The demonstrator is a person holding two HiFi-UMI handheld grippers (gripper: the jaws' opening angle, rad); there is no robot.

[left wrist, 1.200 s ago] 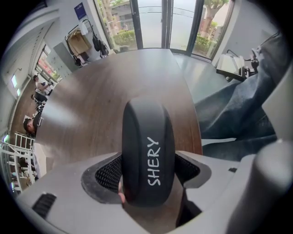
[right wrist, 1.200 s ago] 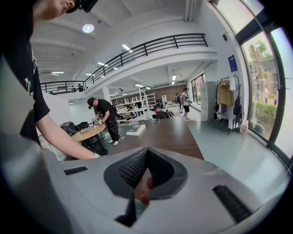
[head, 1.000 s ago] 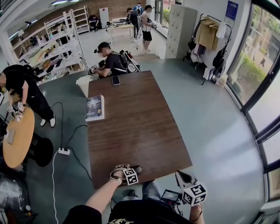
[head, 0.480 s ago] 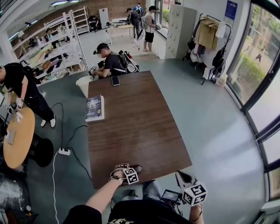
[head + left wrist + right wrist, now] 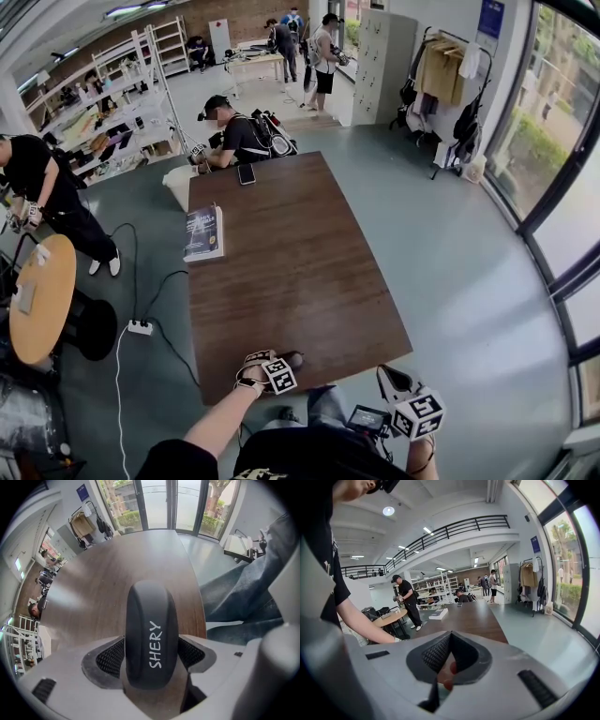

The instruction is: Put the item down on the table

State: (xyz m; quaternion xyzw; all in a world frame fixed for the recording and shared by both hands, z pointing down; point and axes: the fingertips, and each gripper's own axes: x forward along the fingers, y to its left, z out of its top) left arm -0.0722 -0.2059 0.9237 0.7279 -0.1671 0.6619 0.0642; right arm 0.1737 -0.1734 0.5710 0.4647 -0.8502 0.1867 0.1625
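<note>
Status: placement not completed.

Locate the left gripper (image 5: 150,657) at the near end of the brown wooden table (image 5: 108,573). Read its jaws as clamped on a matte black rounded case (image 5: 151,620) with white lettering, one ribbed pad pressed against each flank. Confirm in the head view: left gripper (image 5: 272,371) over the near edge of the table (image 5: 281,272), with the case (image 5: 293,359) protruding forward as a small dark shape.

Treat transport to the table as done, judging from the wood grain directly beneath and ahead of the case. Treat contact as unconfirmed: impossible to tell from either view whether the underside rests on the wood or hangs just above it.

Remaining, as a judgement:
- Lower until seated, if not seated already.
- Part the jaws.
- Withdraw clear without dragging the case.

Expect some tendency to roll, given the rounded profile. Keep clear of the table edge, which lies close on the right in the left gripper view, with floor and a denim-clad leg (image 5: 243,595) beyond it.

Locate the right gripper (image 5: 449,654) in its own view and read its jaws as closed together on nothing. In the head view, find the right gripper (image 5: 387,378) off the table, low and to the right. No part in the placement at present.

Disregard the dark-covered book (image 5: 203,232) and the black phone (image 5: 247,172) farther up the table, both well apart from the case.
</note>
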